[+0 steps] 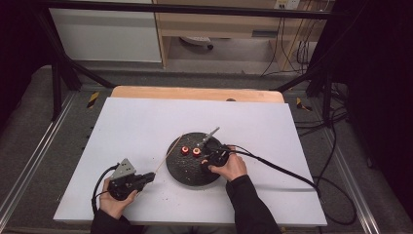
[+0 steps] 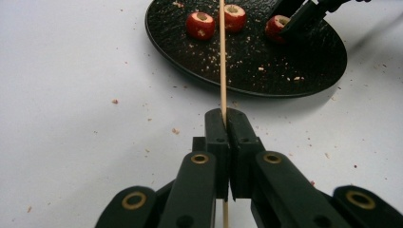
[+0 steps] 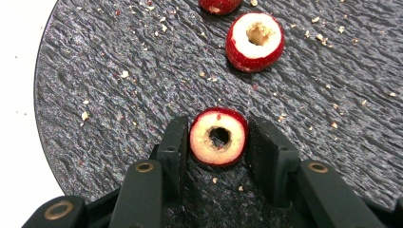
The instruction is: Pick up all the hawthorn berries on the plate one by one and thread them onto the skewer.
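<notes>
A black round plate point(image 1: 187, 173) lies on the white table and bears three cored red fruits. My right gripper point(image 3: 218, 125) is shut on one cored fruit point(image 3: 218, 137), a pad pressed against each side, with its hole facing the camera. The second fruit point(image 3: 255, 41) and the third fruit point(image 3: 218, 4) lie farther off on the plate point(image 3: 119, 95). My left gripper point(image 2: 226, 116) is shut on a thin wooden skewer point(image 2: 222, 61), which points over the plate's rim between two fruits. In the high view the left gripper point(image 1: 148, 176) sits left of the plate and the right gripper point(image 1: 207, 158) over it.
A metal tool point(image 1: 208, 136) lies across the plate's far rim. Crumbs are scattered over the plate and the white board point(image 1: 146, 122) around it. Cables trail from both grippers. The board's edges drop to a dark frame on every side.
</notes>
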### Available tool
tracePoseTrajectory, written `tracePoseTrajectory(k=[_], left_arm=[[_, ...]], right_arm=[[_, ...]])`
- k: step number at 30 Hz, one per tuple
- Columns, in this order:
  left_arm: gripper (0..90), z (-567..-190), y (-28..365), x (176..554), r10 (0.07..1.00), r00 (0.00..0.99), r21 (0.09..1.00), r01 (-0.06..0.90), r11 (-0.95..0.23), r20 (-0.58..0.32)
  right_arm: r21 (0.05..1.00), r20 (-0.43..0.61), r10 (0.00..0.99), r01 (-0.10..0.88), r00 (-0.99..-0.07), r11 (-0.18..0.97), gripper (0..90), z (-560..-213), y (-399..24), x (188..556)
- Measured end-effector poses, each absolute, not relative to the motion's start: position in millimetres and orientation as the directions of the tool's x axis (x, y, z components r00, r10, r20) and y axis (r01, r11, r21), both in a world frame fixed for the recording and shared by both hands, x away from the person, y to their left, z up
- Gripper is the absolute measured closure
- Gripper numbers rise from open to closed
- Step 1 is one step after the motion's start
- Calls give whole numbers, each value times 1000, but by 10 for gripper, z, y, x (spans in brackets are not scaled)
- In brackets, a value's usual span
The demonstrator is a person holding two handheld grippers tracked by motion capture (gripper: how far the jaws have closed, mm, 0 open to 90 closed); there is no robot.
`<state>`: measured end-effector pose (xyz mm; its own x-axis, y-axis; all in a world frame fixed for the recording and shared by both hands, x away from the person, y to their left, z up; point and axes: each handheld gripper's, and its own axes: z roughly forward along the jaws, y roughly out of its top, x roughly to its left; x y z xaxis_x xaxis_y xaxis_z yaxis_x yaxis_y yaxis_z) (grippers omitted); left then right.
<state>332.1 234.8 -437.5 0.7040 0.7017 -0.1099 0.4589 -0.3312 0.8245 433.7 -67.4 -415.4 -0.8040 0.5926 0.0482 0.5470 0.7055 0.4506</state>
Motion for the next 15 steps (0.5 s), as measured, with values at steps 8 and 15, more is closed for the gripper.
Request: tracePoseTrajectory(k=[8,15], left_arm=[[880,-4372,2343,3318,701,705,826,458,-330,-111],[881,-4368,2335,3313,702,704,827,455,-329,-109]], right_arm=[[450,67,603,564,-795,693,609,-4117,-688,4341],[507,121,638,600,-761,619,612,-3962,-754,4322]])
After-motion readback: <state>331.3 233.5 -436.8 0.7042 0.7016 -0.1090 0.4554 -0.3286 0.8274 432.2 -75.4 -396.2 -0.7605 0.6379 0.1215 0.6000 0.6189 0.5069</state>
